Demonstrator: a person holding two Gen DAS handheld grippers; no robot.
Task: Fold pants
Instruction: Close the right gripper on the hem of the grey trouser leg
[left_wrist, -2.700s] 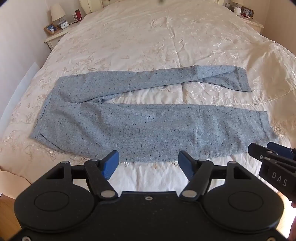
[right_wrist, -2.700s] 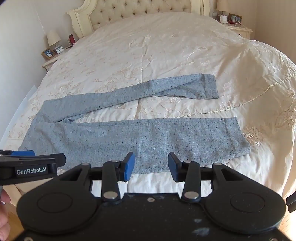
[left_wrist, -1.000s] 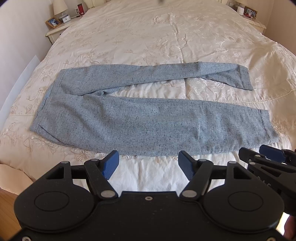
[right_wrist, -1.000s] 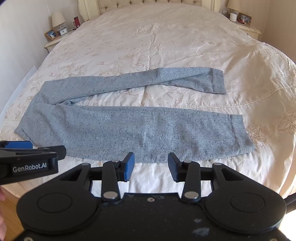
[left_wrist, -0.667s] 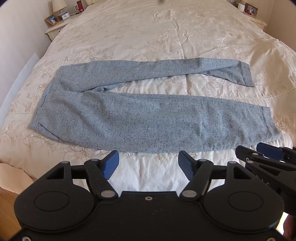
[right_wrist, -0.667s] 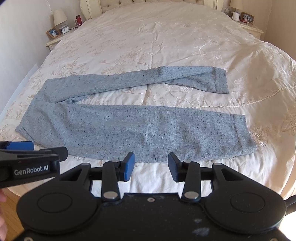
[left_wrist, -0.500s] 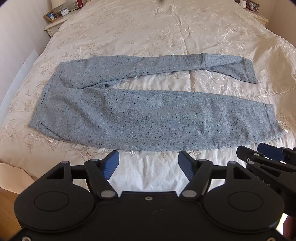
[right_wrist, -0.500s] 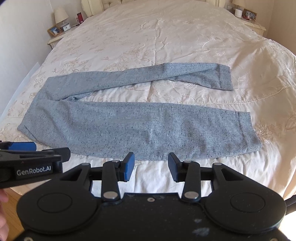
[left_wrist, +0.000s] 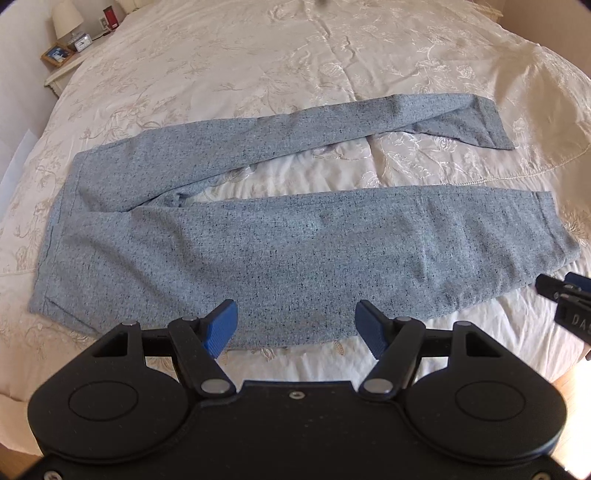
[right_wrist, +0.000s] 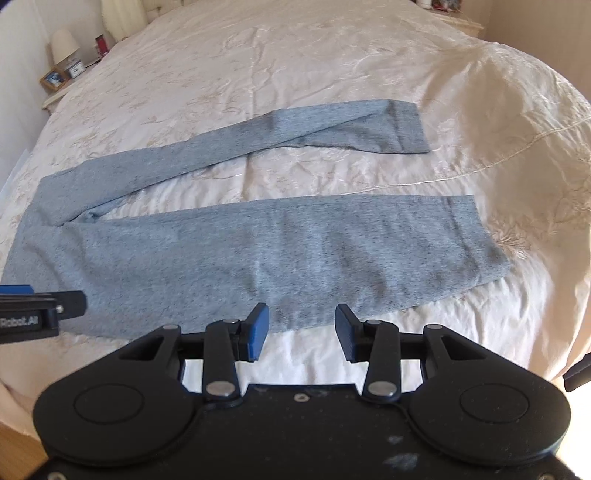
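Left wrist view: the speckled grey-blue knit pants (left_wrist: 280, 240) lie flat and unfolded across the cream embroidered bedspread (left_wrist: 295, 66), waistband to the left, both legs stretching right with a gap between them. The left gripper (left_wrist: 295, 326) hangs over the near leg's lower edge, blue pads wide apart, nothing between them. The right gripper (left_wrist: 565, 295) peeks in at the right edge near the cuff. A small white lamp (left_wrist: 68, 18) stands far left.

Right wrist view: blurrier. Same pants (right_wrist: 258, 254), near leg just ahead. The right gripper (right_wrist: 301, 326) is open and empty above that hem edge; the left gripper (right_wrist: 40, 306) shows at the left.
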